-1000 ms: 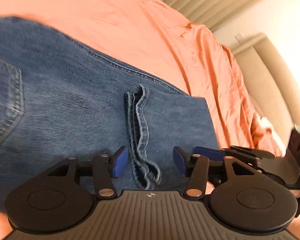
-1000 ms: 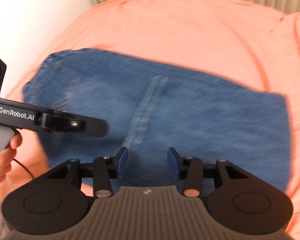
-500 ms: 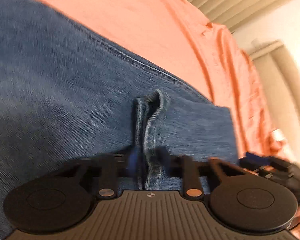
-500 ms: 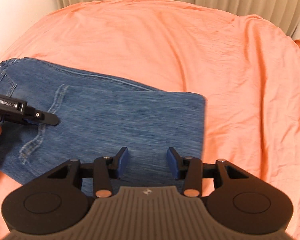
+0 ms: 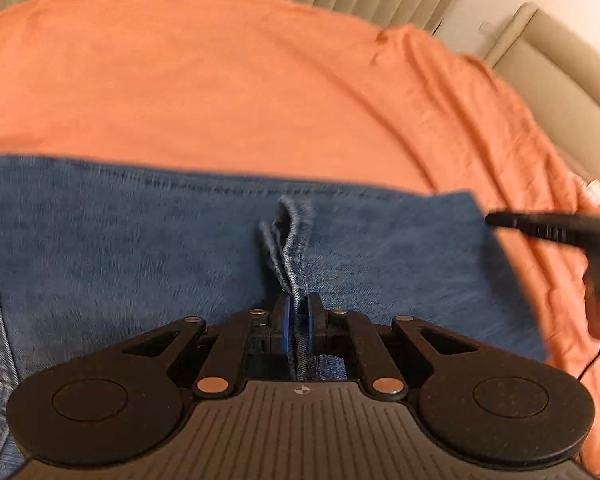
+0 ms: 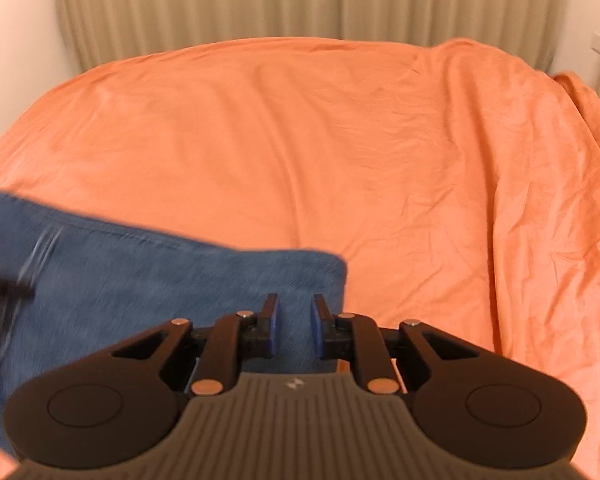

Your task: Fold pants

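Folded blue jeans [image 5: 140,248] lie flat on an orange bedsheet [image 5: 220,80]. My left gripper [image 5: 299,320] is shut on the frayed leg hems [image 5: 290,240] that lie across the middle of the folded jeans. My right gripper [image 6: 294,324] is open and empty, low over the right end of the jeans [image 6: 160,280] near their folded edge. The right gripper also shows blurred in the left wrist view [image 5: 556,226], beyond the jeans' right edge.
The orange sheet [image 6: 340,140] covers the whole bed, with wrinkles at its right side. Beige curtains [image 6: 300,0] hang behind the bed. A beige headboard or chair [image 5: 560,72] stands at the right.
My left gripper closed on the leg hems. My right gripper moved right, from over the middle of the jeans to their right end, and narrowed its opening.
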The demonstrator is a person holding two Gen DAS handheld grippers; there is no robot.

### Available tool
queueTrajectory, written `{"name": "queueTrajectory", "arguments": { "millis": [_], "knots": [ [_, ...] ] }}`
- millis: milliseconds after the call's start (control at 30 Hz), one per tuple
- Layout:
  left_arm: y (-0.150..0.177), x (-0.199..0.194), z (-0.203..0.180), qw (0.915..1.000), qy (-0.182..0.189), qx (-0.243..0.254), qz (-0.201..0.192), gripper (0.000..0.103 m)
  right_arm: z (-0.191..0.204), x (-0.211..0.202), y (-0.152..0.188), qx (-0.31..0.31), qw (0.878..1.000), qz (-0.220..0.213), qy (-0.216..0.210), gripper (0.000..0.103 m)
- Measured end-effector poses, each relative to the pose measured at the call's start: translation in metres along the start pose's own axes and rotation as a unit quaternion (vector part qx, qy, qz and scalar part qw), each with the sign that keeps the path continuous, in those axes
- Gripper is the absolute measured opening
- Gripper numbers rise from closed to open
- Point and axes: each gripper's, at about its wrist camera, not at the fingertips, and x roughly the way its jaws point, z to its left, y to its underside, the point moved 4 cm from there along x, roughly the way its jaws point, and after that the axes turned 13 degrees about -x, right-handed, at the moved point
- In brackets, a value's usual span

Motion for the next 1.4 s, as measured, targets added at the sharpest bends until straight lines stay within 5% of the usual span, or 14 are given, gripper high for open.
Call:
{"name": "queueTrajectory", "arguments": {
  "millis": [233, 467, 733, 967, 1100, 1200, 1400],
  "knots": [
    [0.002, 0.016, 0.001, 0.9995, -0.015, -0.017, 0.024, 0.01, -0.013, 0.062, 0.013, 0.024, 0.999, 0.046, 0.002, 0.004],
    [0.006, -0.019, -0.008, 0.9993, -0.034, 0.015, 0.008, 0.031, -0.005, 0.009, 0.026, 0.007, 0.999, 0.021, -0.038, 0.012],
    [0.044, -0.055, -0.039, 0.997, -0.022, 0.073, 0.01, 0.027, 0.024, -0.073, 0.079, -0.039, 0.996, 0.013, -0.075, 0.011],
    [0.058, -0.029, -0.032, 0.9939, -0.082, 0.066, 0.032, 0.012, 0.041, -0.055, 0.12, -0.091, 0.992, 0.069, -0.048, 0.01],
    [0.056, -0.034, -0.038, 0.9927, -0.095, 0.068, 0.03, 0.013, 0.04, -0.05, 0.12, -0.09, 0.992, 0.076, -0.045, 0.01],
    [0.055, -0.054, -0.04, 0.9938, -0.09, 0.064, 0.016, 0.032, 0.043, -0.056, 0.113, -0.115, 0.989, 0.084, -0.038, 0.011],
    [0.04, -0.114, -0.019, 0.9959, -0.079, 0.036, -0.022, 0.046, 0.054, -0.087, 0.089, -0.157, 0.985, 0.051, -0.056, 0.011]
  ]
}}
